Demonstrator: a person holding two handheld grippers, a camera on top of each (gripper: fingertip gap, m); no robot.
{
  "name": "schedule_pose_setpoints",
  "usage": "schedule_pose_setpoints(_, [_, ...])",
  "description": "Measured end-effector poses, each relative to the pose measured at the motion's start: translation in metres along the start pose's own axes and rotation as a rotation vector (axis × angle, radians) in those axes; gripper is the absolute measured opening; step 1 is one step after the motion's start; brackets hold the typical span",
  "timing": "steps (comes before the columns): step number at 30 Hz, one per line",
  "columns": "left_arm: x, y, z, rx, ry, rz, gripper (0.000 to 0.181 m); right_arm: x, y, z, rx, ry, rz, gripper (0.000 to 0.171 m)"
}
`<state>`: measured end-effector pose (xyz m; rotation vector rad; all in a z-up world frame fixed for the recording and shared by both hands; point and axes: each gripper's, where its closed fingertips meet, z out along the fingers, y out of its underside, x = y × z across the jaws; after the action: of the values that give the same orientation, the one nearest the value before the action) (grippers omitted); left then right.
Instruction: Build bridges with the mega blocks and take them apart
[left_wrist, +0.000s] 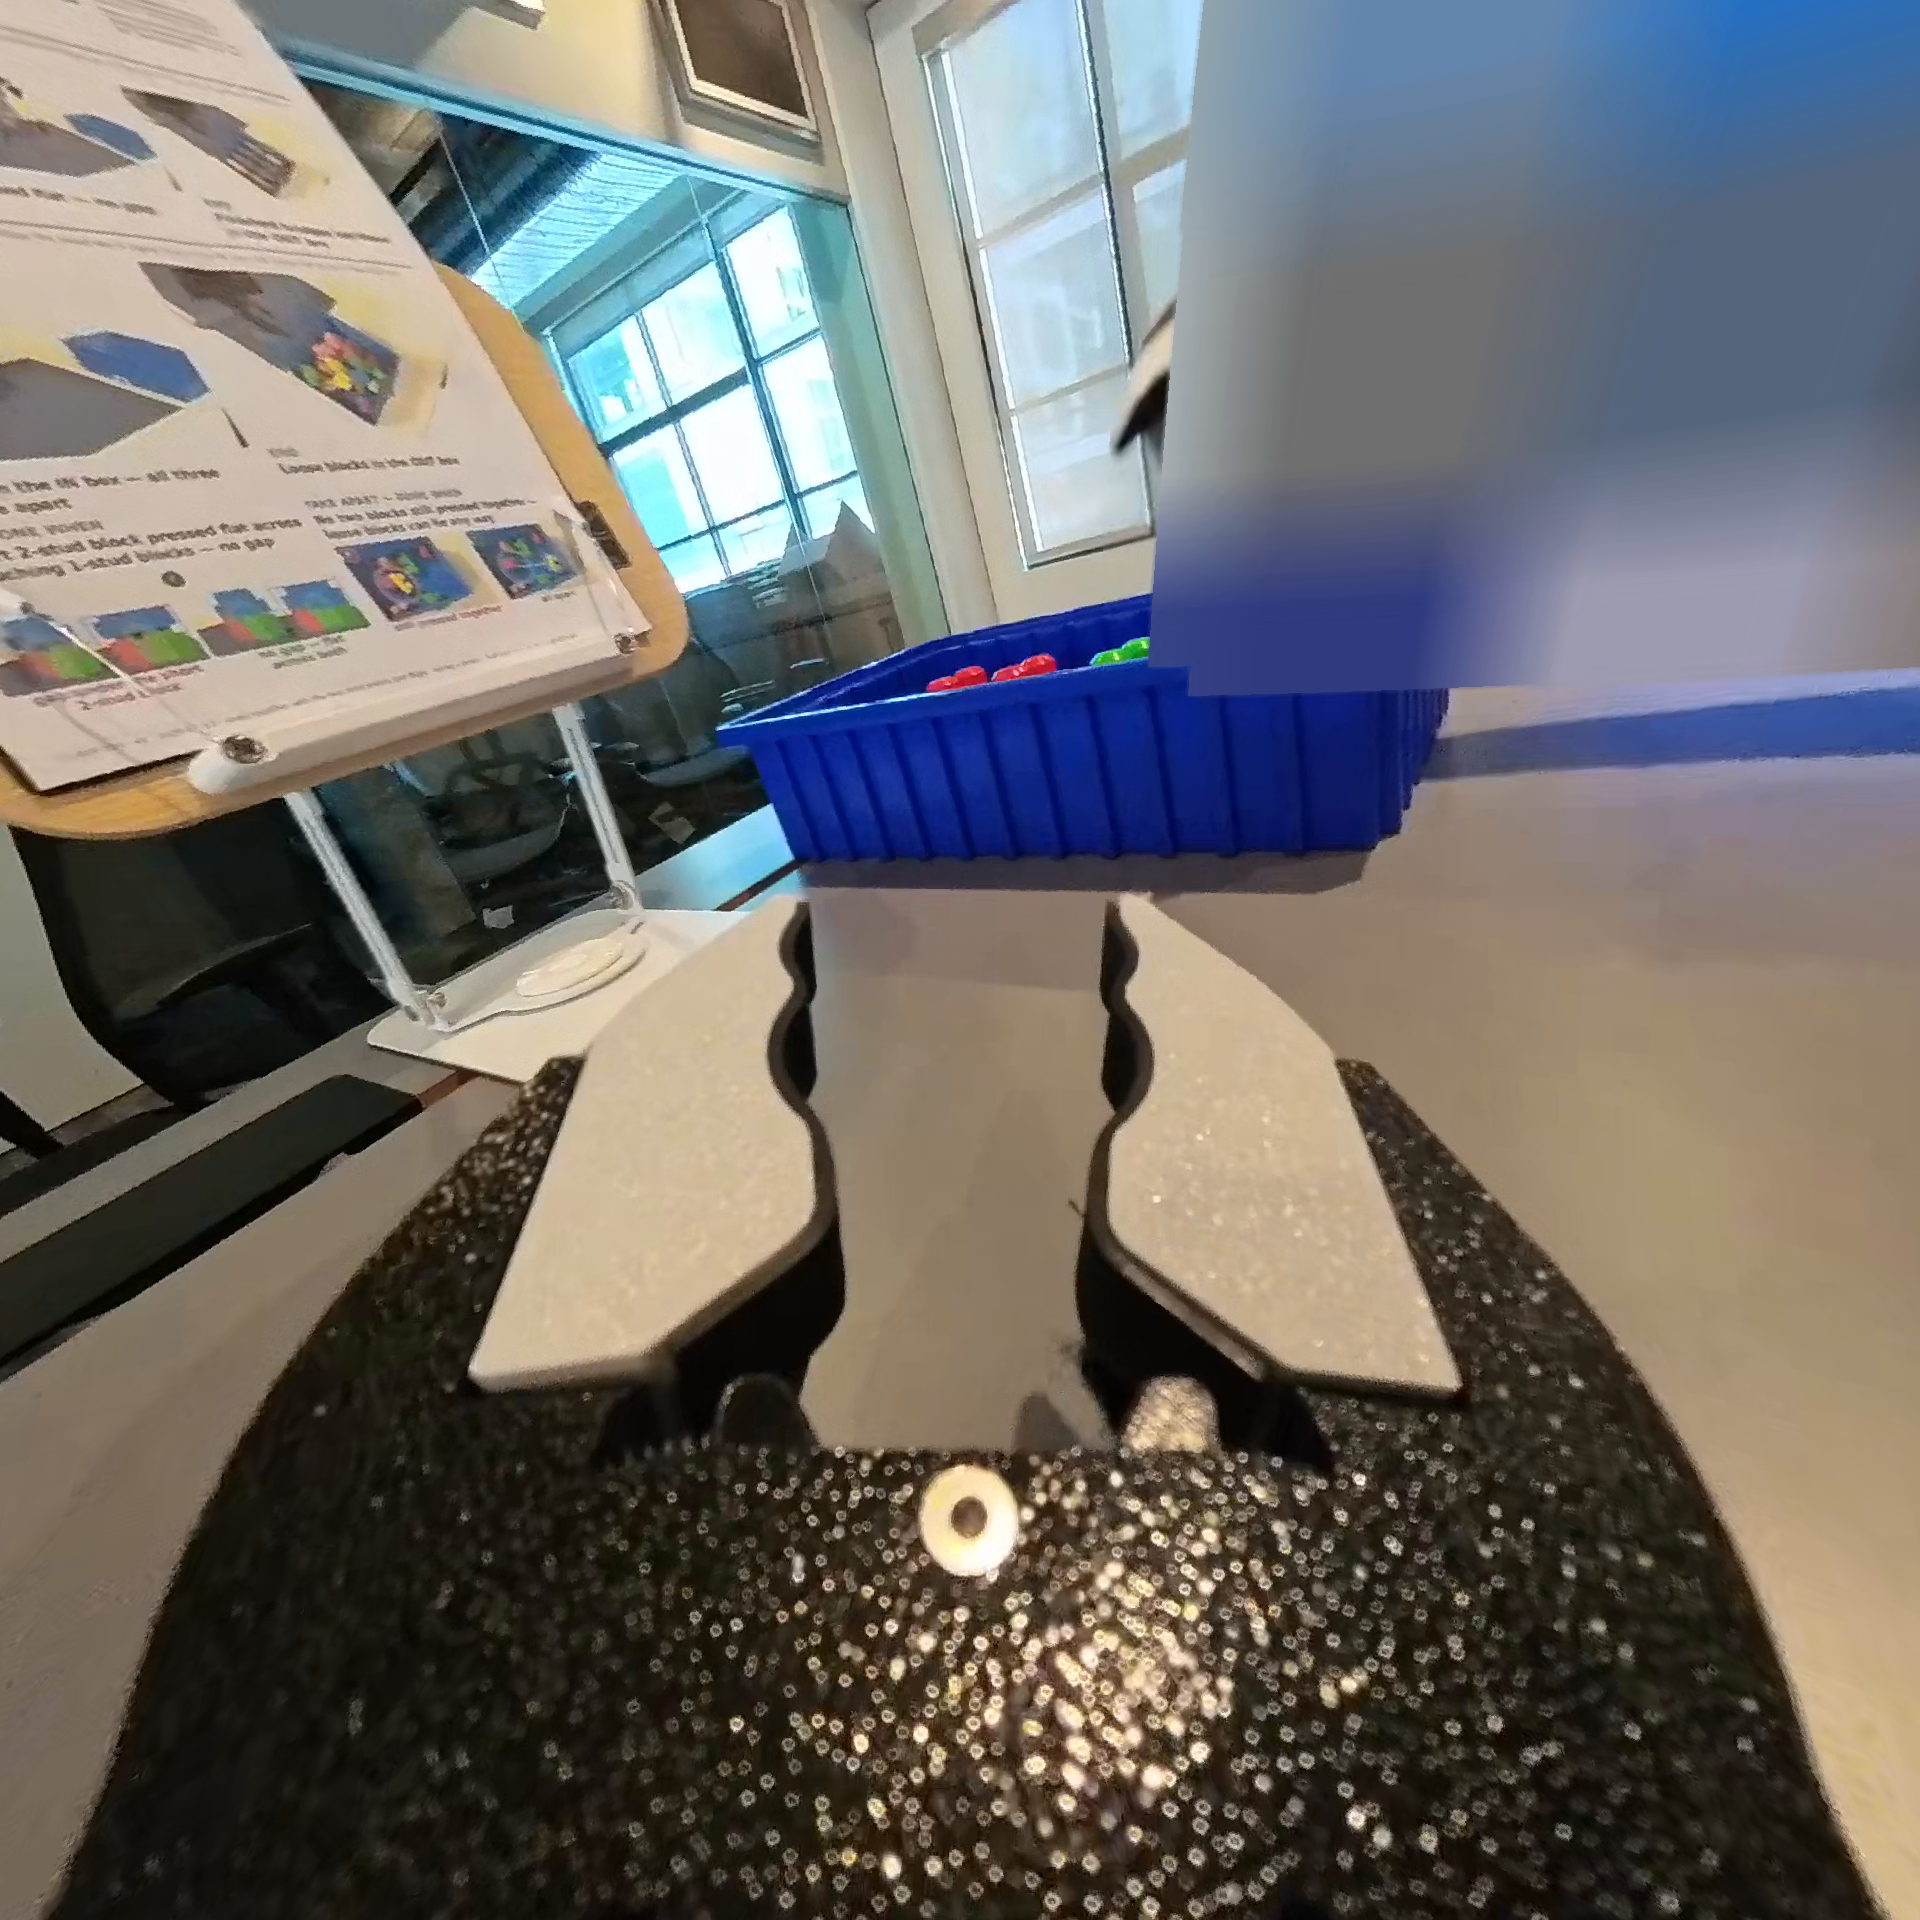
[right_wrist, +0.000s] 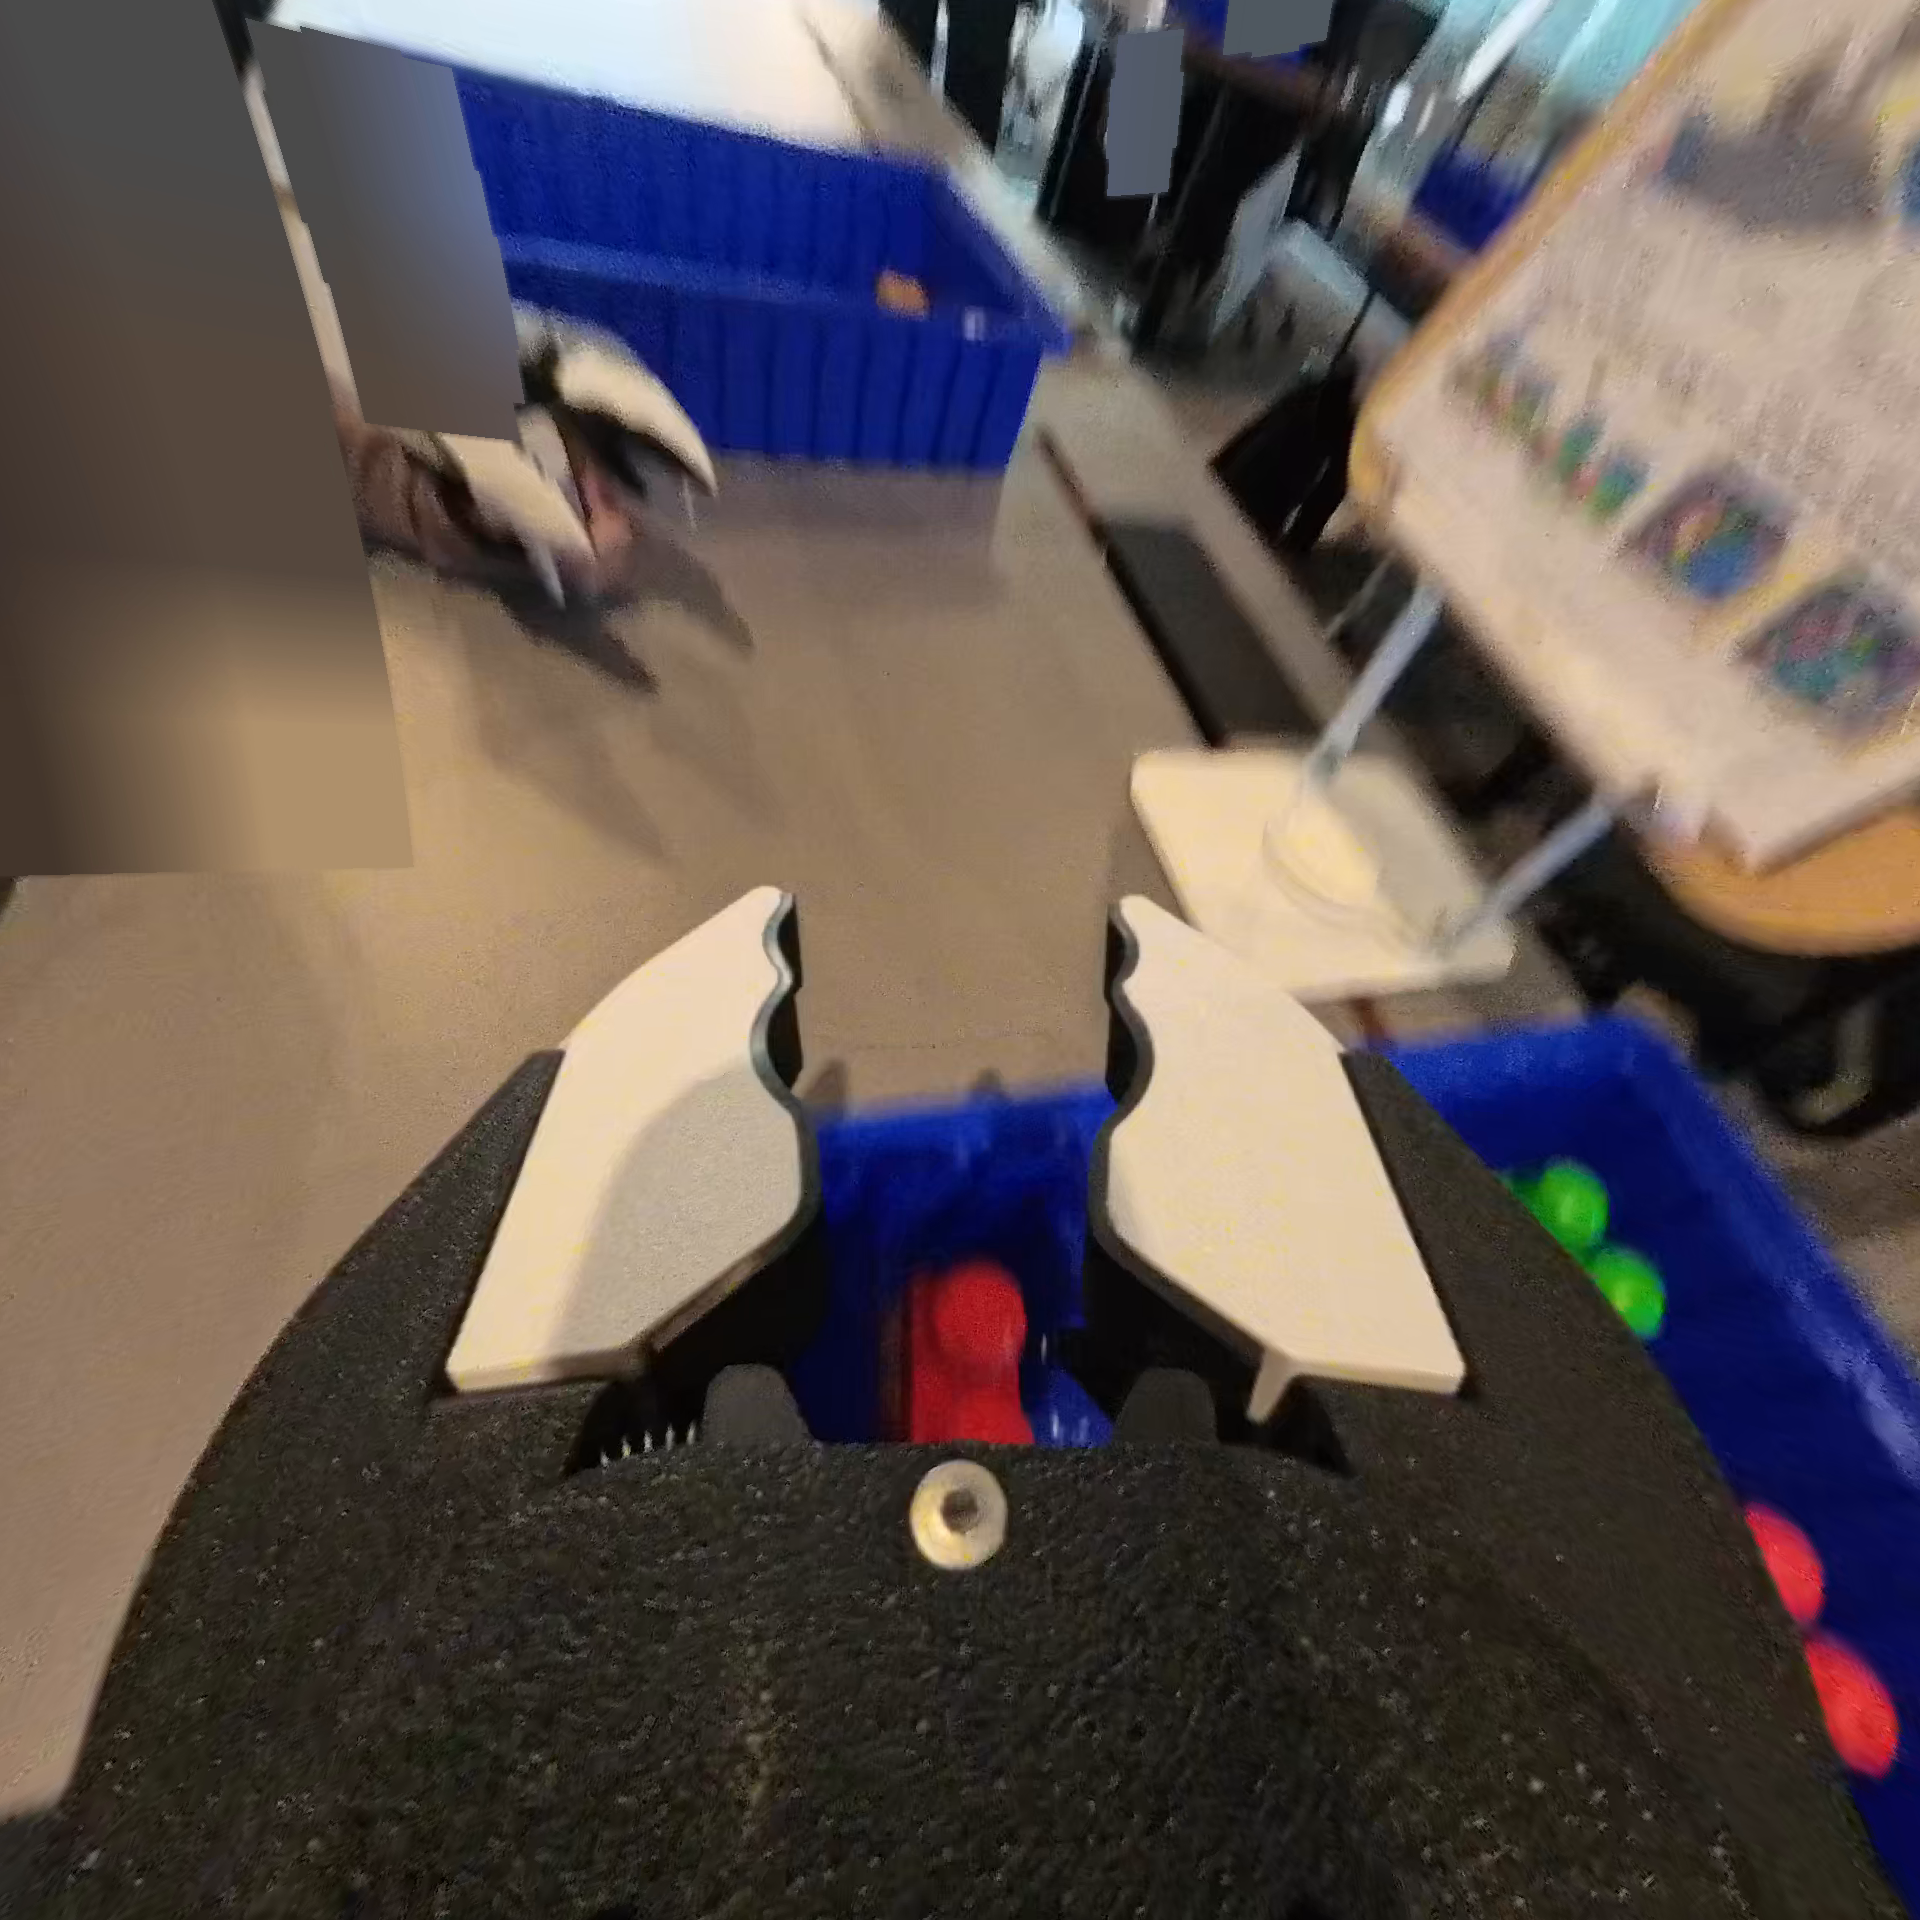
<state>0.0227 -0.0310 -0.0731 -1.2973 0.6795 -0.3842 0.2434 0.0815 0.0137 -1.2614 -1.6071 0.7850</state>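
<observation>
Below the right claw (right_wrist: 951, 961), seen through the gap behind its fingers, a red mega block (right_wrist: 966, 1361) lies in the near blue bin (right_wrist: 1714, 1164), with green blocks (right_wrist: 1590, 1242) and more red ones (right_wrist: 1839, 1662) off to its right in the same bin. That claw stands wide and empty, hanging over the bin's near wall with its tips already out past the rim above the grey surface (right_wrist: 831, 779). By my reading the red block is under and behind the fingertips, so the claw must draw back and tip down to reach it; its long axis is too blurred to call. The left claw (left_wrist: 956, 935), also wide and empty, sits low on the surface, with that bin (left_wrist: 1091, 779) ahead of it, so the right is nearer.
</observation>
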Motion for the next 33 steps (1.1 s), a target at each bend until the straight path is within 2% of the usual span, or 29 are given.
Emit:
schedule_pose_setpoints(4, [-0.004,-0.002,-0.003,0.006,-0.029,0.0,0.052,-0.03,-0.081,0.053,0.118,0.22,-0.142,0.04])
schedule_pose_setpoints(6, [-0.004,-0.002,-0.004,0.005,-0.044,0.013,0.051,-0.048,-0.108,0.082,0.232,0.33,-0.2,0.03])
schedule_pose_setpoints(7, [-0.004,-0.003,-0.005,0.006,-0.058,0.024,0.051,-0.055,-0.112,0.098,0.264,0.358,-0.196,0.03])
schedule_pose_setpoints(11, [-0.014,-0.012,-0.014,0.023,-0.181,0.099,0.058,-0.061,-0.088,0.156,0.304,0.456,-0.04,0.036])
schedule_pose_setpoints(14, [-0.023,-0.013,-0.021,-0.001,-0.272,0.13,0.055,-0.051,-0.052,0.178,0.304,0.577,0.102,0.036])
schedule_pose_setpoints(16, [-0.024,-0.012,-0.021,-0.008,-0.283,0.135,0.052,-0.05,-0.032,0.182,0.347,0.641,0.193,0.033])
schedule_pose_setpoints(18, [-0.024,-0.01,-0.02,-0.015,-0.286,0.134,0.052,-0.056,-0.022,0.186,0.393,0.636,0.265,0.033])
schedule_pose_setpoints(22, [-0.025,-0.008,-0.019,-0.026,-0.29,0.14,0.05,-0.062,-0.009,0.193,0.332,0.658,0.158,0.032])
schedule_pose_setpoints(33, [-0.033,-0.007,-0.021,0.002,-0.307,0.093,0.047,-0.064,-0.012,0.195,0.403,0.582,0.211,0.034])
